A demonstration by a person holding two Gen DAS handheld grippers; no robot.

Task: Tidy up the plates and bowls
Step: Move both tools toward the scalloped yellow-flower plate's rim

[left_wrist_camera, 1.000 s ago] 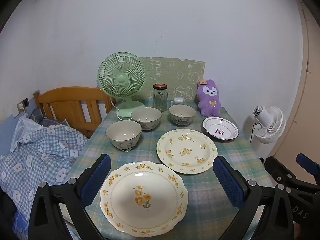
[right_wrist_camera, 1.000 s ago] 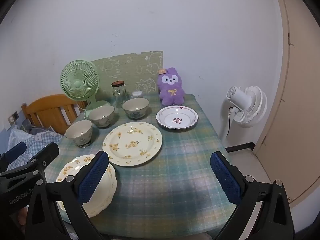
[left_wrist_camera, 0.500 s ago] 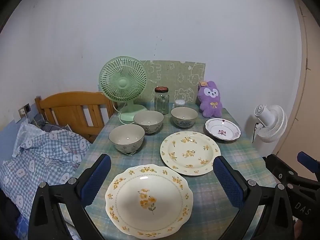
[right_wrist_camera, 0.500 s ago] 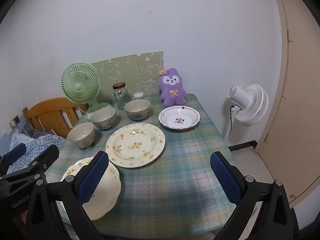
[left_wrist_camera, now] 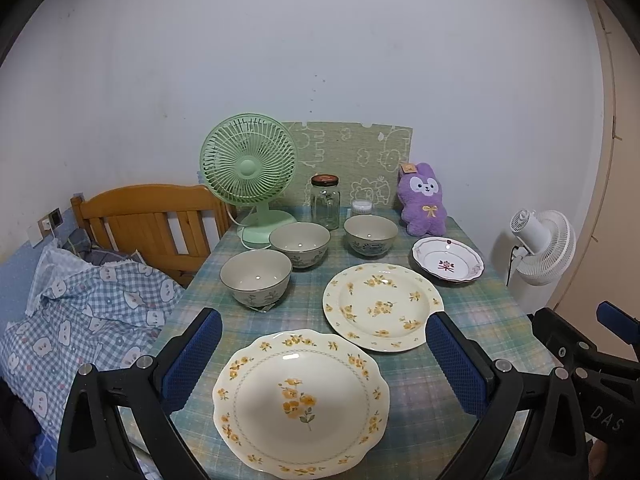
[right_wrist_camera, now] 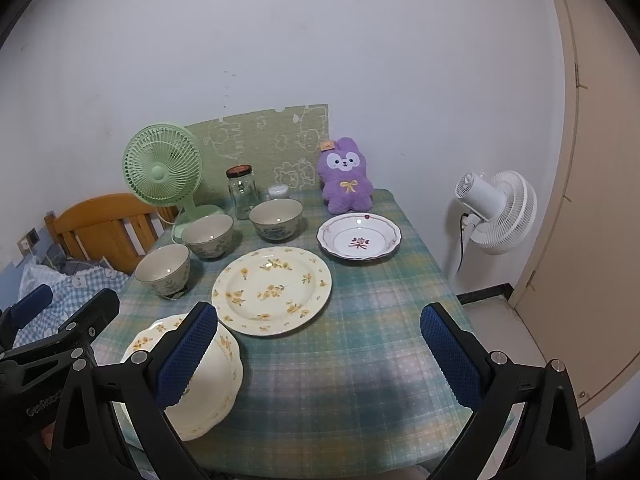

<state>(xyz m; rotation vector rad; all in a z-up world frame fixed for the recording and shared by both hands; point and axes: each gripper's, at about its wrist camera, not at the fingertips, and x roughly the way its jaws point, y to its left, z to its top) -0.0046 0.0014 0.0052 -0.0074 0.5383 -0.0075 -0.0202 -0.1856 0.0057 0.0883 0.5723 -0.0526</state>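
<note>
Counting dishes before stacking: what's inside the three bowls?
All three bowls, near, middle and far, show bare glazed interiors with nothing in them. Under the near bowl something dark pokes out; what it is can't be told.

The right claw's finger [right_wrist_camera: 188,354] hides part of the scalloped plate [right_wrist_camera: 216,376].

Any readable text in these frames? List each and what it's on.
"DAS": on the right gripper body, cut off by the left wrist view's edge.
"GenRobo": on the left gripper body, rest hidden in the right wrist view.
Tag on the purple plush: too small to read.
</note>
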